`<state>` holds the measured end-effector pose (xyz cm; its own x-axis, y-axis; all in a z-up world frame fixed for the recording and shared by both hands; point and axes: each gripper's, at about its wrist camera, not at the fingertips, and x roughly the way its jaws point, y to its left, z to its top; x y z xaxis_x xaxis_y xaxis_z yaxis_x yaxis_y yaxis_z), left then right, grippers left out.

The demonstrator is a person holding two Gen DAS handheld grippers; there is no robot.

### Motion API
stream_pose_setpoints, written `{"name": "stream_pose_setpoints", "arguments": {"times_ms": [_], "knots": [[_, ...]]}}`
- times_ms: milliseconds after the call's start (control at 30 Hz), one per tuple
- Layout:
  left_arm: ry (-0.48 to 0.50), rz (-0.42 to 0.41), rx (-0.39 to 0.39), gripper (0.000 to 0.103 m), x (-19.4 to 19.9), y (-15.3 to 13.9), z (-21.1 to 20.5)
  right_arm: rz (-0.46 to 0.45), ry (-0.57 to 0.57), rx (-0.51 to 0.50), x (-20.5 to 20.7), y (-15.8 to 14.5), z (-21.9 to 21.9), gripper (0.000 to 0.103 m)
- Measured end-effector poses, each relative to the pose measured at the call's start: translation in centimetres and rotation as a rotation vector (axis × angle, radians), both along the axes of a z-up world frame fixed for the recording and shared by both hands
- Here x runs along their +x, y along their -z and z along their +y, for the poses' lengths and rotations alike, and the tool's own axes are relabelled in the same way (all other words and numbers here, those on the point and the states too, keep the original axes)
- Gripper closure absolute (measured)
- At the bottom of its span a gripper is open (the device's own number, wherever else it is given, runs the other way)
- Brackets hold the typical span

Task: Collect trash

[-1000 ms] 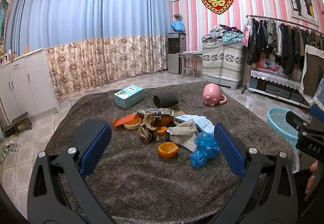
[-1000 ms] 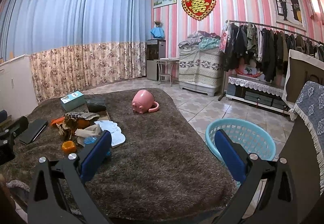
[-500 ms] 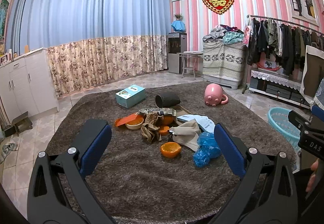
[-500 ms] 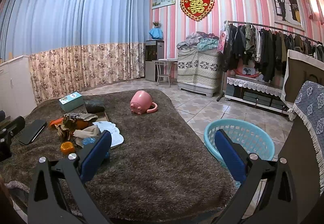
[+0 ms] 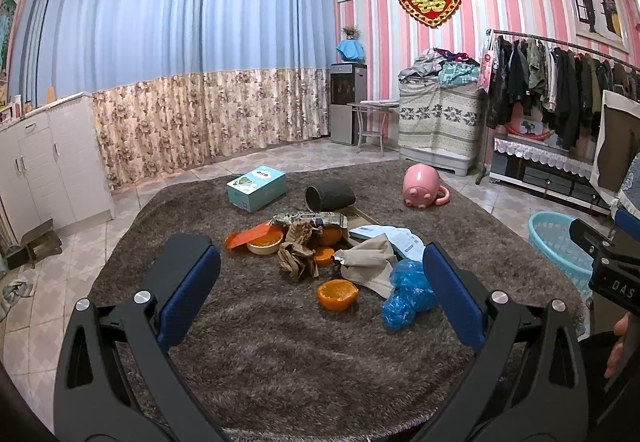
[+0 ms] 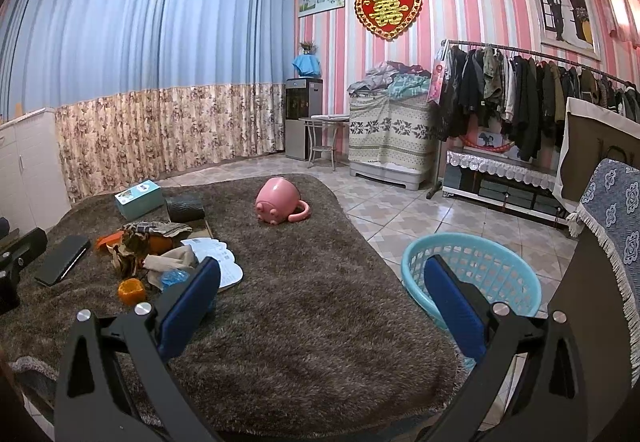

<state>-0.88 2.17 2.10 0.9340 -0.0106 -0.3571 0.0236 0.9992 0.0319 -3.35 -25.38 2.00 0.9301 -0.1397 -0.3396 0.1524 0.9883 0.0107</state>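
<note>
Right gripper (image 6: 320,302) wide apart, holding nothing, above brown rug (image 6: 288,282). Trash pile (image 6: 156,254) on rug's left part; pink pig mug (image 6: 280,207) on its far side. Blue basket (image 6: 472,274) on floor just right of rug.

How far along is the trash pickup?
Done: nothing that shows; the blue basket looks empty. In hand: nothing, as the left gripper and right gripper are both open above the rug. Left: the whole pile, including the orange peel, blue plastic bag and crumpled brown paper.
</note>
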Motion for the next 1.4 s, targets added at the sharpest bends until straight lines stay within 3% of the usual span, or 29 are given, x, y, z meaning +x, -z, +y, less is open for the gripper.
{"name": "stream_pose_setpoints", "arguments": {"times_ms": [1400], "knots": [[-0.004,-0.007,-0.009,0.005,-0.04,-0.05,0.63,-0.017,0.028,-0.002,-0.11,0.76,-0.15,0.004]]}}
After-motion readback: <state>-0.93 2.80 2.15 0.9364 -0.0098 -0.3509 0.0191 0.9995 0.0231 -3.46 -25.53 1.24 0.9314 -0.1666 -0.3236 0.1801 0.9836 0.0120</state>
